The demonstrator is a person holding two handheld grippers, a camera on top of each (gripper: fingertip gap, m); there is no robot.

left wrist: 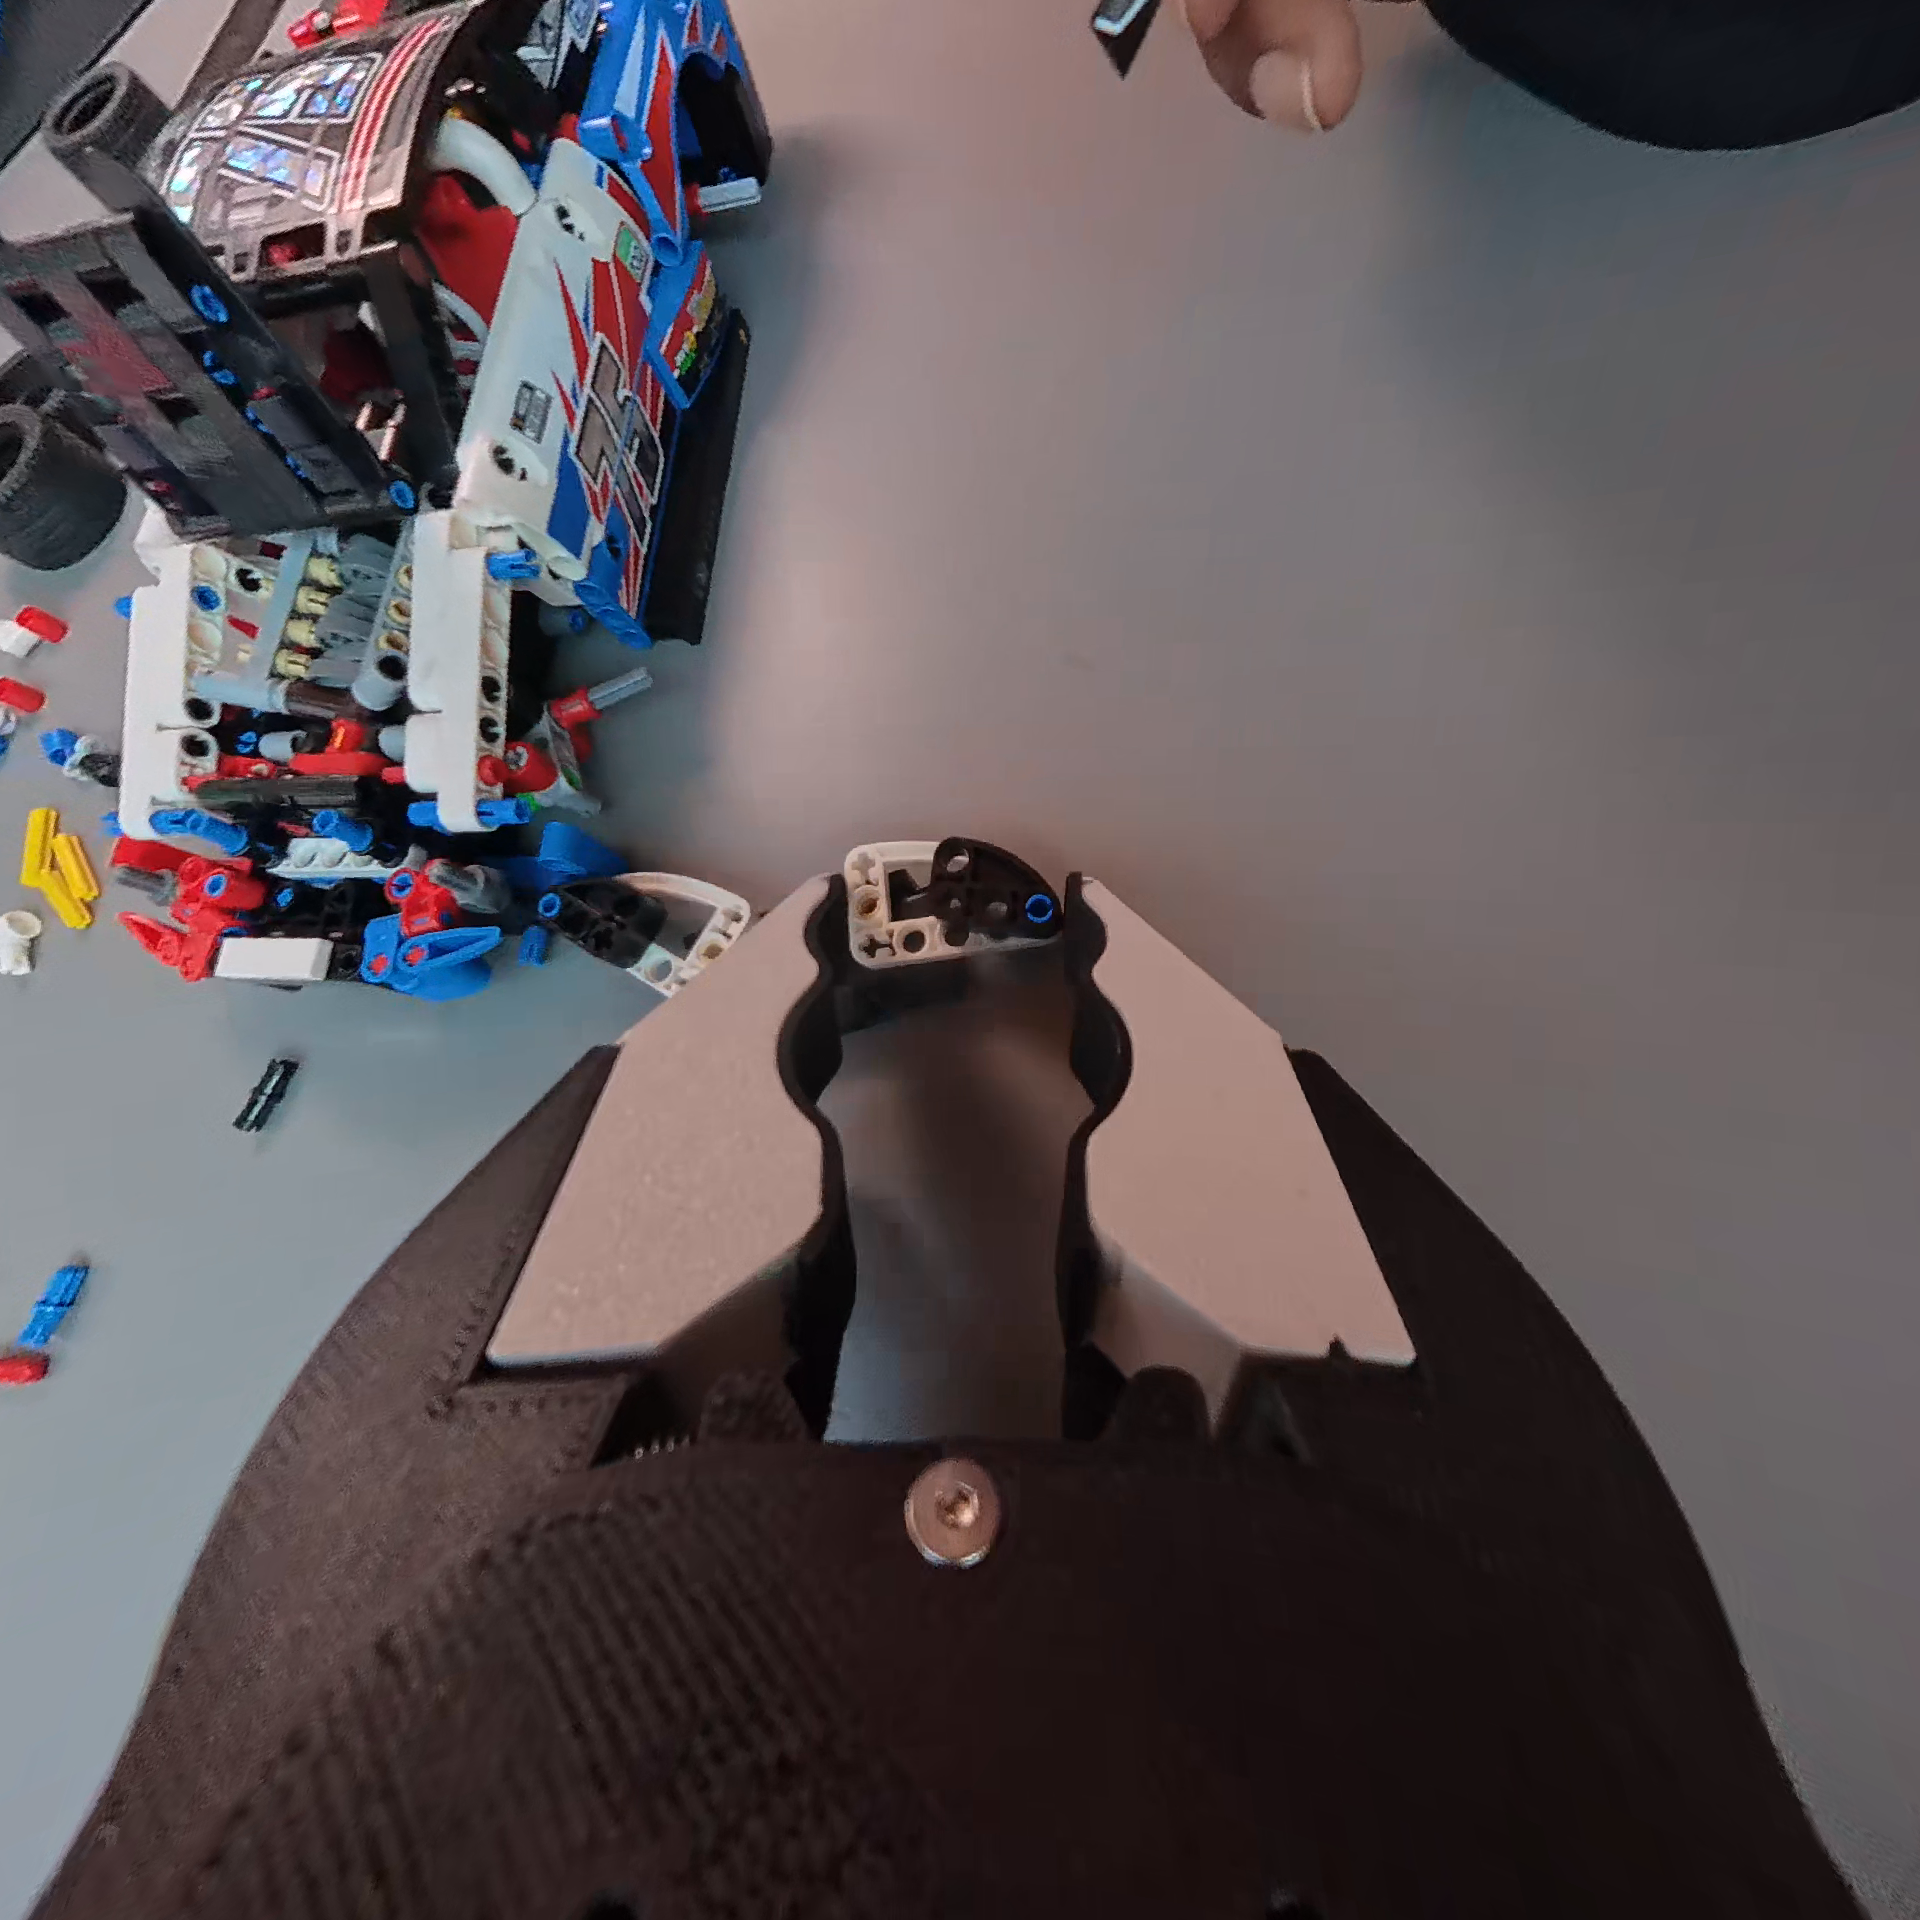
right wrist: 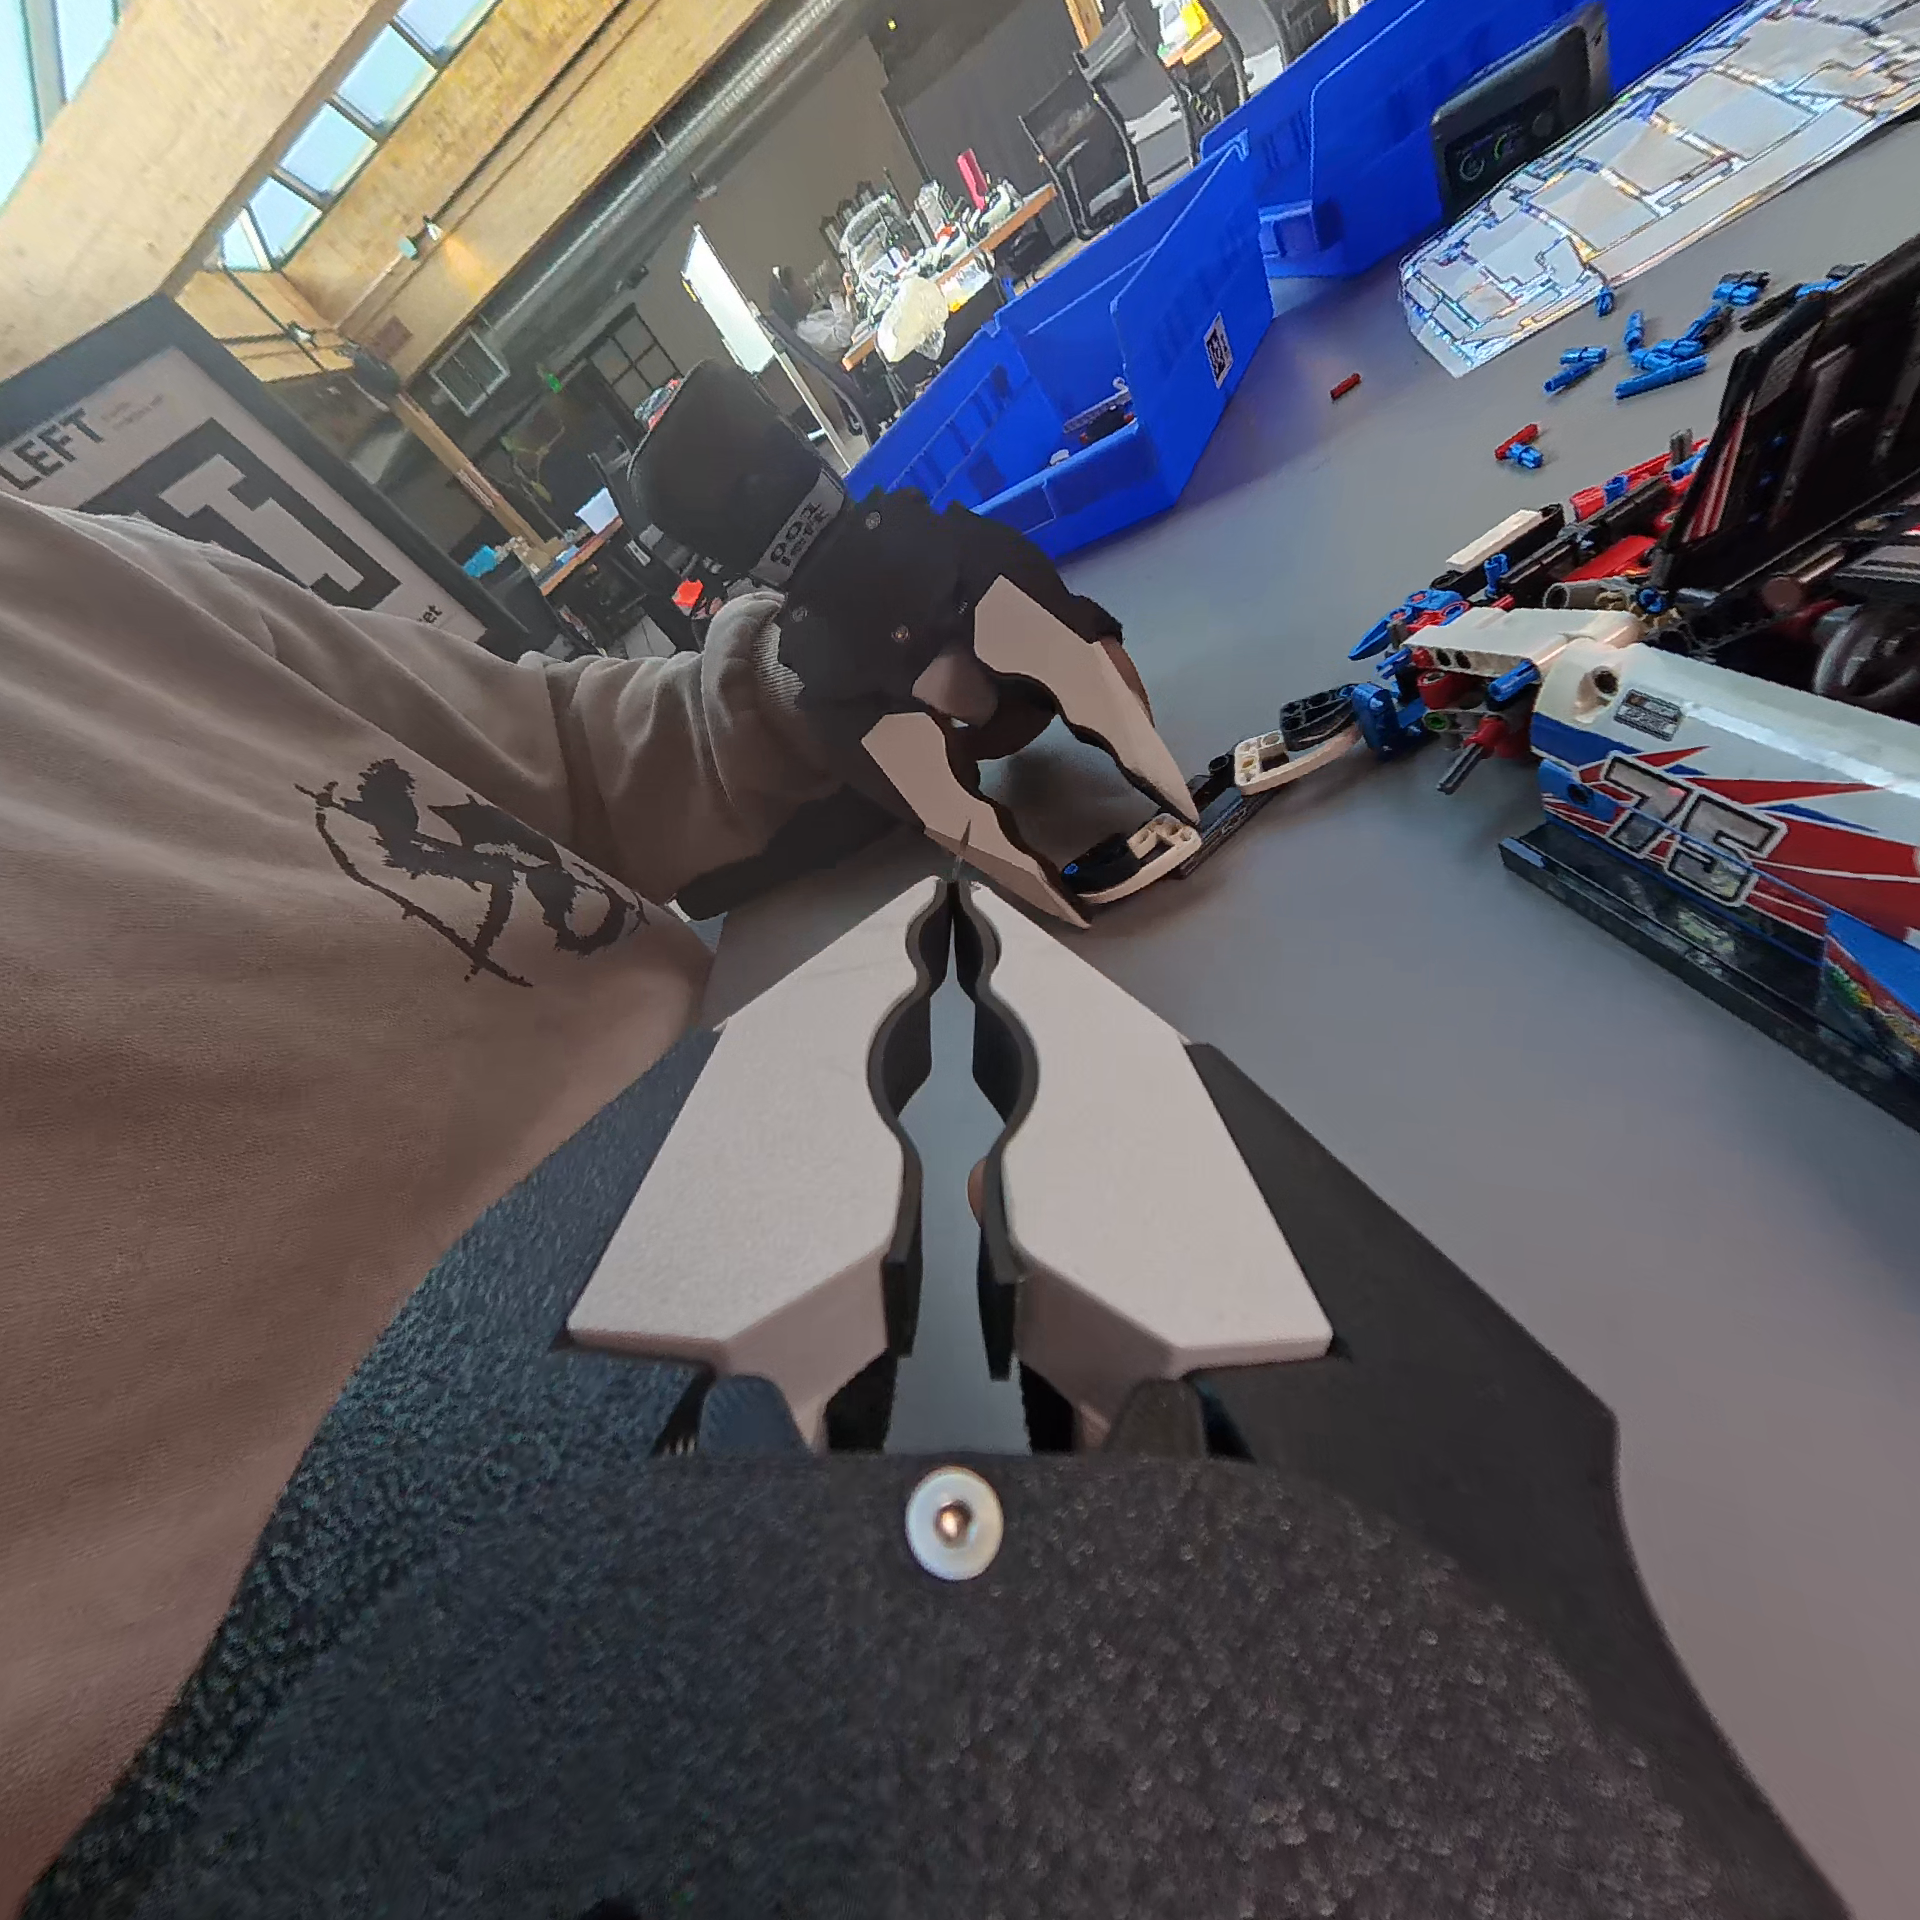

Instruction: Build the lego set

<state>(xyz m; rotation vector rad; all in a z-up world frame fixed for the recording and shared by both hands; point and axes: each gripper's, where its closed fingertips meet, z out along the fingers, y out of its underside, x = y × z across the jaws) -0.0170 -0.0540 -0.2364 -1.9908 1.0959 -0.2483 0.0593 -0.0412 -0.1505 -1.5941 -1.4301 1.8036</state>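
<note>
The half-built race car point(left wrist: 416, 436) sits on the grey table point(left wrist: 1351, 623), its white, blue and red side panel facing the open tabletop. Just off its nose lies a tangle of red, blue and black pieces point(left wrist: 312, 914), with yellow pins point(left wrist: 60, 862) and a few stray blue connectors point(left wrist: 54, 1304) farther out on that side. A second white-and-black curved panel point(left wrist: 665, 925) rests at the edge of that tangle, touching nothing else that I can make out.

Near the car's nose, on clear table, the left gripper point(left wrist: 951, 904) has its jaws closed around a small white-and-black curved assembly point(left wrist: 951, 904) with a blue pin in it; the piece sits right at the fingertips, low against the table. From the other side the same gripper point(right wrist: 1132, 857) shows tilted down over that piece point(right wrist: 1132, 847).

The right gripper point(right wrist: 954, 899) is held back from the car, its jaws pressed together with nothing visible between them. A beige sleeve point(right wrist: 312, 831) crosses in front of it.

Beyond the car stand blue bins point(right wrist: 1143, 343), a clear sticker sheet point(right wrist: 1662, 177) and scattered blue pins point(right wrist: 1652, 364). A bare thumb point(left wrist: 1278, 62) shows at the table's far edge.
</note>
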